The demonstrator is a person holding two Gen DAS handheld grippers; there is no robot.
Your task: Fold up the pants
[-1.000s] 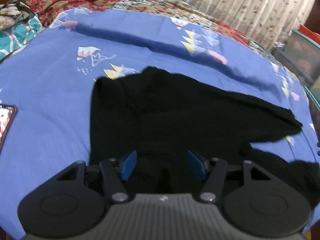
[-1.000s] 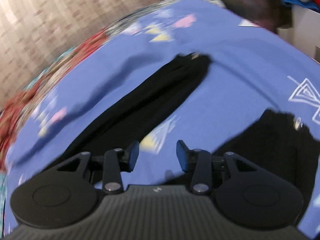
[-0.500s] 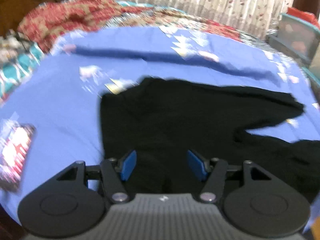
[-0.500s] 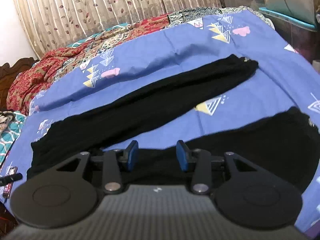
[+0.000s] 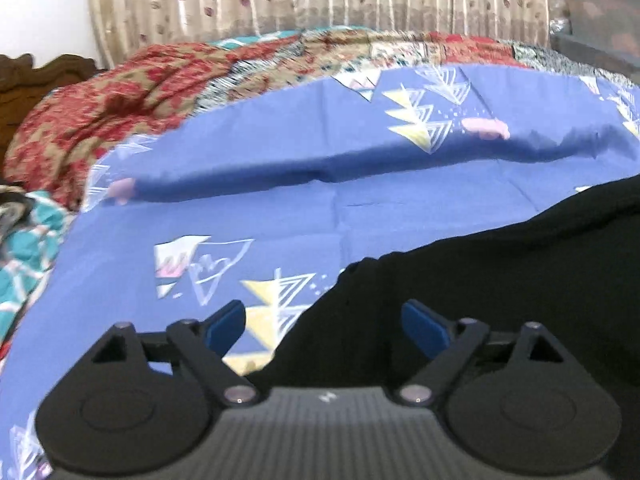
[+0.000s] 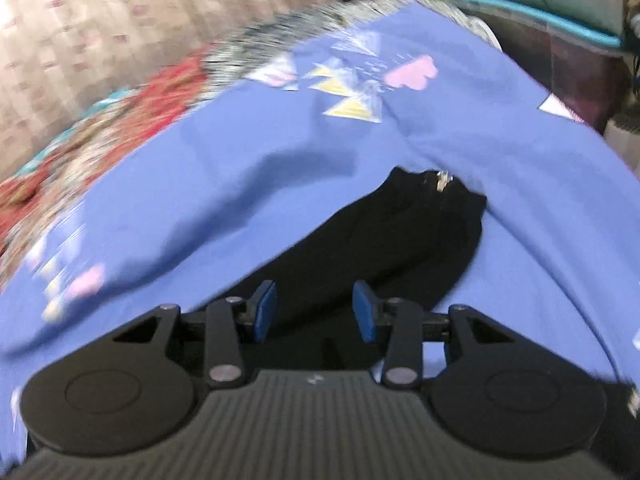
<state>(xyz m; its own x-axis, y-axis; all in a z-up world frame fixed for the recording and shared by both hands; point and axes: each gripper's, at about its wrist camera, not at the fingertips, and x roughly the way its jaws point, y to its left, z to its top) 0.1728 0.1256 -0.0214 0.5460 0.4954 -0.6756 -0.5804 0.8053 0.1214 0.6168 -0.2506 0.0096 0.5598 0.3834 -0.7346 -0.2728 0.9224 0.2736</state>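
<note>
Pants lie beneath both tongs: left tongs opening, right tongs half-spread (neither gripping).

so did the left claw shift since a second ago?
Yes. The left claw slid left: it sat over the middle of the black pants, and now straddles their left edge on the blue sheet. Jaws opening, gripping nothing.
</note>
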